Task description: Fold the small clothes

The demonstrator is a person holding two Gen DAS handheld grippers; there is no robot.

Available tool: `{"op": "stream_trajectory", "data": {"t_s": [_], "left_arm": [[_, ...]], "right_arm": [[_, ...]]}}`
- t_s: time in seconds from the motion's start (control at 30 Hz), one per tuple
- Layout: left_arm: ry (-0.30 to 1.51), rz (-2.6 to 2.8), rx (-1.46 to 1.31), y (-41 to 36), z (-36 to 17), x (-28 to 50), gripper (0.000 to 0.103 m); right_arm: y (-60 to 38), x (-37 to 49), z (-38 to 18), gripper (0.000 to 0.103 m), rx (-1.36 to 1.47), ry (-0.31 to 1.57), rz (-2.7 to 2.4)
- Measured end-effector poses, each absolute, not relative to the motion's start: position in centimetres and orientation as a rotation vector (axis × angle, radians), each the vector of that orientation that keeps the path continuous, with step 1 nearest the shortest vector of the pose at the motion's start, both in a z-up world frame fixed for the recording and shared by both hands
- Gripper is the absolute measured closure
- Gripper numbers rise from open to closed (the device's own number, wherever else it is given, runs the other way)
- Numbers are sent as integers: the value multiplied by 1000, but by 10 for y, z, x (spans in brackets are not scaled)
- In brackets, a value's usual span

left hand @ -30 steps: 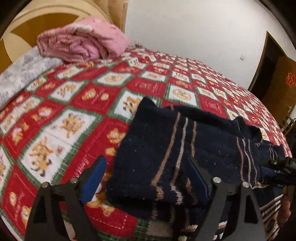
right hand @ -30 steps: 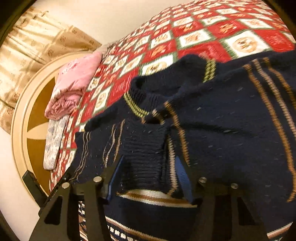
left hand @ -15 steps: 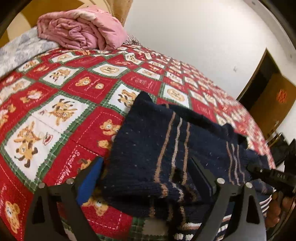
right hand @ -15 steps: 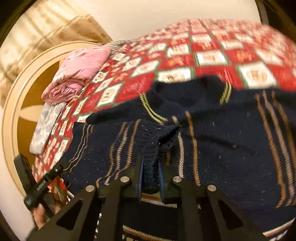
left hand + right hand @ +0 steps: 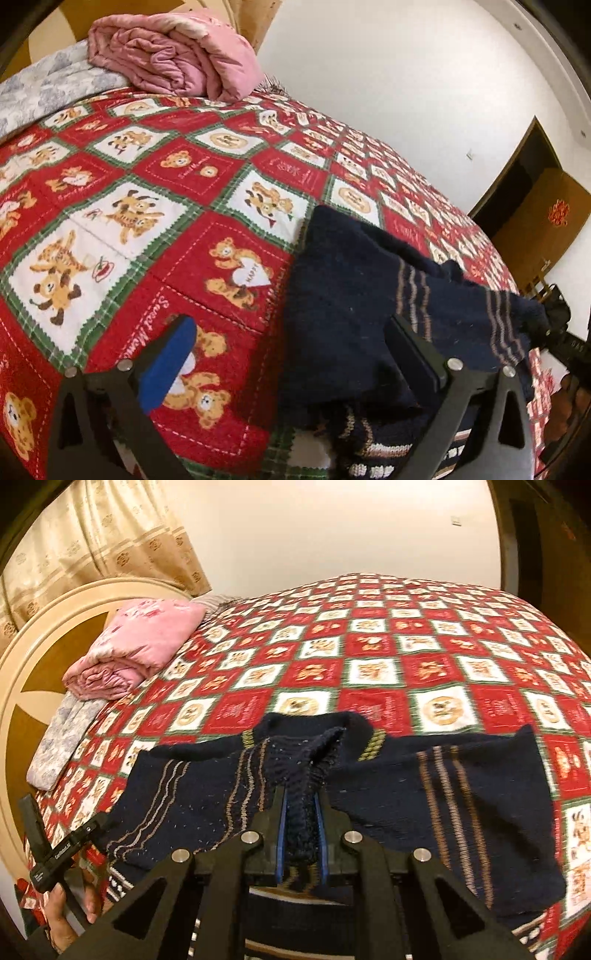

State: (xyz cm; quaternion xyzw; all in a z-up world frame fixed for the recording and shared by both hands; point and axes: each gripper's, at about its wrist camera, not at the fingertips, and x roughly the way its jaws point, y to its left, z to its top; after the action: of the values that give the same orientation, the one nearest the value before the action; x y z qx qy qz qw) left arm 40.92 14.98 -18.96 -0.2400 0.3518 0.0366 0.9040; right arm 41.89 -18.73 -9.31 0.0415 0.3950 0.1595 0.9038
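The right gripper (image 5: 300, 821) pinches a ribbed fold of the dark blue sweater (image 5: 388, 805). The left gripper (image 5: 295, 362) has just been opening wide, its jaws touching nothing. The sweater lies near the bed's (image 5: 406, 635) close edge. A pink blanket (image 5: 140, 646) sits by the headboard.

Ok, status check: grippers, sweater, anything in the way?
Right gripper shut on sweater cuff. Left gripper open, jaws just widened, nothing pinched. Bedspread ahead unobstructed.

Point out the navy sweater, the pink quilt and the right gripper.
navy sweater (image 5: 388, 805), right wrist view, flat body.
pink quilt (image 5: 173, 59), left wrist view, folded top.
right gripper (image 5: 300, 805), right wrist view, between fingertips.
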Motion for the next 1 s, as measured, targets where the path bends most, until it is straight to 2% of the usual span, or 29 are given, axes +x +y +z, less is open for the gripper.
{"op": "stream_trajectory", "data": {"t_s": [0.23,0.43,0.53,0.6,0.77,0.9,1.0], "left_arm": [[719,64,-507,151,-190,408,0],[773,79,-410,137,-190,414,0],[792,79,-356,129,-190,416,0],[832,99,-300,122,-193,421,0],[880,157,-150,103,-195,425,0],[889,151,-172,106,-196,419,0],[886,148,-167,104,-196,416,0]], "right_arm": [[-216,423,-94,89,88,804,272],[-236,428,-105,89,73,816,199],[-245,436,-117,89,79,845,161],[-245,448,-137,89,68,939,185],[-259,446,-157,72,61,953,99],[-263,426,-142,67,57,882,61],[-248,411,-126,53,63,815,177]]}}
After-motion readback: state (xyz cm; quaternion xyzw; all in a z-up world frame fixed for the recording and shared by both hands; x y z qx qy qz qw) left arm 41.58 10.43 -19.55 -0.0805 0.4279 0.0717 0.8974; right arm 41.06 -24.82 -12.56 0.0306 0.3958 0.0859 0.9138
